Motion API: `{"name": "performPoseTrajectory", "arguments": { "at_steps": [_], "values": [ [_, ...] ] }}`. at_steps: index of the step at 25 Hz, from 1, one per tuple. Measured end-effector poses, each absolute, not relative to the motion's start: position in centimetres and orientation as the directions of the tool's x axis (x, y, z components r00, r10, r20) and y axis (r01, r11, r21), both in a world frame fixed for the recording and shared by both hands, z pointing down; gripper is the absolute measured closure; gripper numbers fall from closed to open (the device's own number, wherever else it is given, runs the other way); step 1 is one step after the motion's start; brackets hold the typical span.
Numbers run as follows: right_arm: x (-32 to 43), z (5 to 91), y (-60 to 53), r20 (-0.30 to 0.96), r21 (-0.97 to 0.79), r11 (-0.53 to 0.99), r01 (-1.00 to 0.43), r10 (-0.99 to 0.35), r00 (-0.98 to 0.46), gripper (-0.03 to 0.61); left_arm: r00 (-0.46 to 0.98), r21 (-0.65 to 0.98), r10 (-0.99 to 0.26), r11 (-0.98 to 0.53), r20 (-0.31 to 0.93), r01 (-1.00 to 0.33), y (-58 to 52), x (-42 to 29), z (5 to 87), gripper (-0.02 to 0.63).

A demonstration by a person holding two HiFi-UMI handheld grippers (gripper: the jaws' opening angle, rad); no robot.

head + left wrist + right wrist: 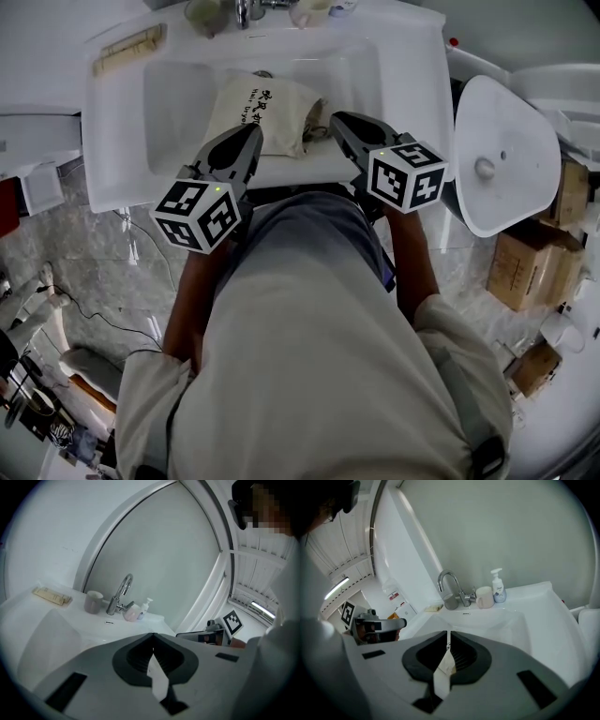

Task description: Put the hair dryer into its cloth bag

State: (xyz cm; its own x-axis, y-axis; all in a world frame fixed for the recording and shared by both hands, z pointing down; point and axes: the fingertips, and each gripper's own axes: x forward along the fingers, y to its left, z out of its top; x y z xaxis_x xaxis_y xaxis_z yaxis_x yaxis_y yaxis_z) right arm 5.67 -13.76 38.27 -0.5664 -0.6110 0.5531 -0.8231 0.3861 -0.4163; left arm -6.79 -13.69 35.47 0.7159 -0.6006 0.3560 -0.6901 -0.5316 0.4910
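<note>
1. Looking down on the white sink point(122, 141): the cloth bag point(262, 108) lies in the basin, cream with dark print, its puckered mouth turned to the right.
2. The left gripper point(253, 133) is in at the bag's near left edge. In its own view the jaws are pressed together, with only a thin pale sliver of cloth pinched between them.
3. The right gripper point(336, 122) sits at the near right, just beside the bag's mouth. Same story here: jaws clamped narrow on a cream strip with a speck of dark print on it.
4. Both grippers point away from the person and tilt down toward the basin.
5. The hair dryer can't be made out on its own. Something dark shows at the bag's mouth, but there's no telling what.
6. Behind the basin there's a faucet point(246, 11), a grey cup point(93, 602), a pink cup point(131, 613) and a soap bottle point(498, 587). A tan packet point(129, 49) lies at the left corner.
7. Off to the right a white toilet lid point(497, 159) stands raised, with cardboard boxes point(530, 267) beyond it.
</note>
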Motion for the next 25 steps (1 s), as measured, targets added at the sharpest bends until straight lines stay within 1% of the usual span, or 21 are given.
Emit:
{"name": "performPoseTrajectory", "arguments": {
  "at_steps": [5, 13, 20, 25],
  "values": [
    [5.6, 36.4, -13.1, 0.546, -0.357, 0.425, -0.832, -0.627, -0.555, 0.557, 0.712, 0.476, -0.628, -0.544, 0.314, -0.690, -13.6, -7.2, 34.2, 0.606],
    [6.1, 33.0, -12.3, 0.490, -0.260, 0.468, -0.845, -0.690, -0.533, 0.563, 0.682, 0.426, -0.682, -0.553, 0.263, -0.717, -13.5, -8.0, 32.4, 0.606],
    [6.3, 33.0, -11.5, 0.475, -0.229, 0.458, -0.859, -0.718, -0.509, 0.569, 0.630, 0.408, -0.739, -0.512, 0.238, -0.756, -12.8, -9.1, 32.0, 0.606],
    [5.8, 33.3, -11.1, 0.461, -0.254, 0.460, -0.851, -0.716, -0.524, 0.569, 0.605, 0.404, -0.756, -0.487, 0.249, -0.774, -12.1, -9.5, 32.3, 0.606]
  ]
}}
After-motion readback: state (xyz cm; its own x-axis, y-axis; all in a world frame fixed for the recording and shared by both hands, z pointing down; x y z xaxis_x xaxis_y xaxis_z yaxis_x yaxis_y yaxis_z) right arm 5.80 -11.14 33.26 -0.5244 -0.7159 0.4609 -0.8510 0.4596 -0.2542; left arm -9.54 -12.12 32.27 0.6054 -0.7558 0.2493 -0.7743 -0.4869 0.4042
